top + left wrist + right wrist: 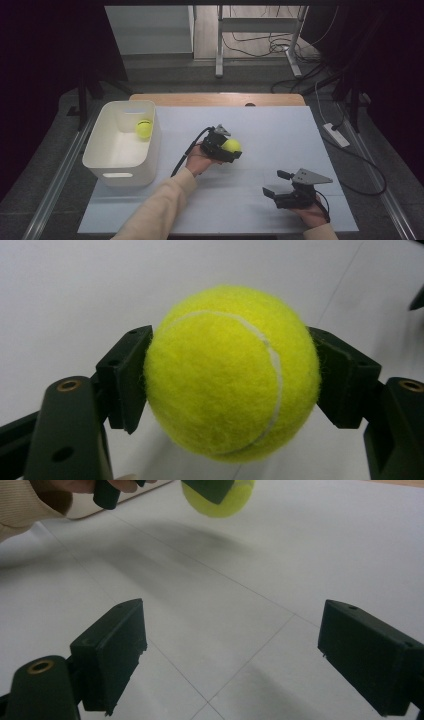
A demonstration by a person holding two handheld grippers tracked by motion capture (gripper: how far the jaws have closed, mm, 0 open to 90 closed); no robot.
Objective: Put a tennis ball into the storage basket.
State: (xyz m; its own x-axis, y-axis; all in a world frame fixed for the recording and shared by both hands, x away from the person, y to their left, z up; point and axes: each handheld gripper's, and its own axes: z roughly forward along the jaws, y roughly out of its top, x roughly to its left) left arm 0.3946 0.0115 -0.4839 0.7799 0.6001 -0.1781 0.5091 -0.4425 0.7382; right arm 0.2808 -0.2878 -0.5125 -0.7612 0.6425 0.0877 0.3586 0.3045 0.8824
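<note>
Two tennis balls are in play. One ball already lies inside the white bin, toward its far end, at the left side of the table. The second ball is clamped in the left gripper near the middle of the table, well apart from the bin.

Left gripper: jaws drawn in on the ball's two sides. In the left gripper view both black pads press flat against the felt of the held ball, seam facing the camera. Grip looks centred, no sign of slip. The right gripper view shows this ball above the white surface with its shadow thrown on the sheet beneath, so I judge it lifted clear of the table, not resting.

Right gripper: jaws spread wide, nothing between them. It hovers low at the near right of the table, and its own view looks along the open pads at bare sheet.

Progress, as judged: one ball binned, second ball picked and off the table. What is left: carry it leftward over the bin rim, lower or release, confirm it settles beside the first. No other loose balls visible on the table, so this is probably the last one.
</note>
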